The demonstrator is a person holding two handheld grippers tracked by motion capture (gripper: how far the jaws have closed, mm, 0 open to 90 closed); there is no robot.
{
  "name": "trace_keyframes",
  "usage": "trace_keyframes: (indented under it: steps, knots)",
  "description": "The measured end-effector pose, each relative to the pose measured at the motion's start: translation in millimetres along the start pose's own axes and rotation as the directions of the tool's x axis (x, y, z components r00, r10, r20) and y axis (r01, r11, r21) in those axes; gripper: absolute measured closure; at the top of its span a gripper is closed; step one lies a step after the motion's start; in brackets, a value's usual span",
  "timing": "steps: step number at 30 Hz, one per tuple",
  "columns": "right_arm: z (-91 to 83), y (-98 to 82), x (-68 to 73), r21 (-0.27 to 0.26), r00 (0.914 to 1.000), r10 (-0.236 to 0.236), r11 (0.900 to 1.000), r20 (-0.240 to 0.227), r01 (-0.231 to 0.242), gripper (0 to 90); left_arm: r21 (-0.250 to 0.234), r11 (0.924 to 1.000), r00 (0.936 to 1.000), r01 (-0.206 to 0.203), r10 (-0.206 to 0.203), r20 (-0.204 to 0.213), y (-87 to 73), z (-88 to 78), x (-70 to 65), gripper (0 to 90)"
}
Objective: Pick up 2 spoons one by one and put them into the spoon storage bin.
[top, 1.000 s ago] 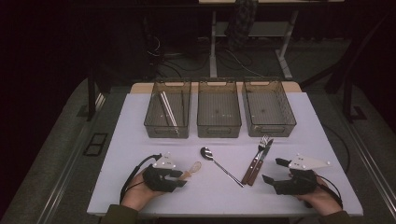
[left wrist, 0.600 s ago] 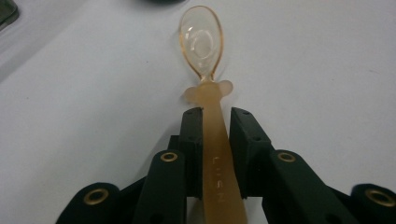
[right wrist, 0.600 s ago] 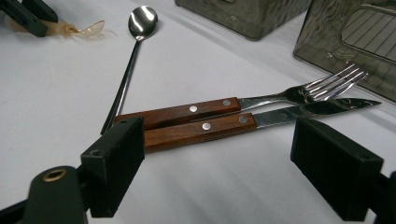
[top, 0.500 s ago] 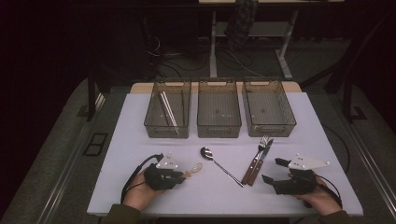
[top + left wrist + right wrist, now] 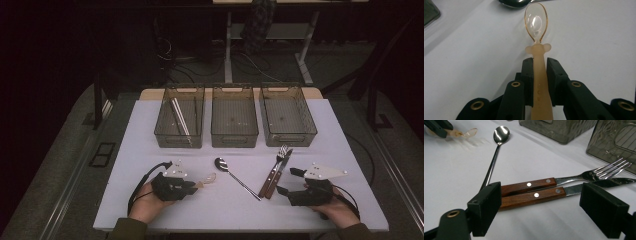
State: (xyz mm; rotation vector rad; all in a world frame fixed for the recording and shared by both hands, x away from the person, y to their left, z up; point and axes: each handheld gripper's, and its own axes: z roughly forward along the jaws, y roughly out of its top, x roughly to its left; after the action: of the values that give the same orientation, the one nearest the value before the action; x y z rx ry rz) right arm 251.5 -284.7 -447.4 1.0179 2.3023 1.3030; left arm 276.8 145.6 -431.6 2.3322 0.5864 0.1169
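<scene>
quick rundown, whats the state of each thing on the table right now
left gripper: jaws just closed on the handle of the plastic spoon
right gripper: open, jaws wide apart
metal spoon: lying loose
fork, knife: side by side, untouched
left bin: holds chopsticks
middle bin, right bin: look empty

Pretty dim room overall, with only the white table (image 5: 150, 130) properly lit. Grey carpeted floor (image 5: 60, 165) is seen around it, a dark floor plate (image 5: 101, 154) sits at the left, and a white-legged desk (image 5: 227, 50) with tangled cables (image 5: 175, 60) is tucked behind.
</scene>
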Motion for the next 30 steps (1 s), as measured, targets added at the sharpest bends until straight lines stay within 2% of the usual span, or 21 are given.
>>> trace_keyframes:
  steps: [11, 16, 30]
  knots:
    - [0.2, 0.1, 0.7, -0.001, 0.9999, 0.007, 1.0, -0.007, -0.007, 17.5, -0.043, 0.999, 0.9996, -0.01, 0.011, 0.027, 13.1, -4.2, 5.6, 76.0]
    - [0.9, 0.4, -0.1, 0.002, 0.9997, 0.023, 1.0, -0.005, -0.023, 17.5, -0.074, 0.9973, 0.9992, -0.003, 0.006, 0.039, 24.2, -4.5, 9.3, 76.0]
    - [0.8, -0.3, -1.8, 0.007, 0.9993, 0.036, 0.999, 0.007, -0.036, 17.5, -0.135, 0.9906, 0.9986, -0.023, 0.029, 0.044, 58.3, -5.0, 20.6, 76.0]
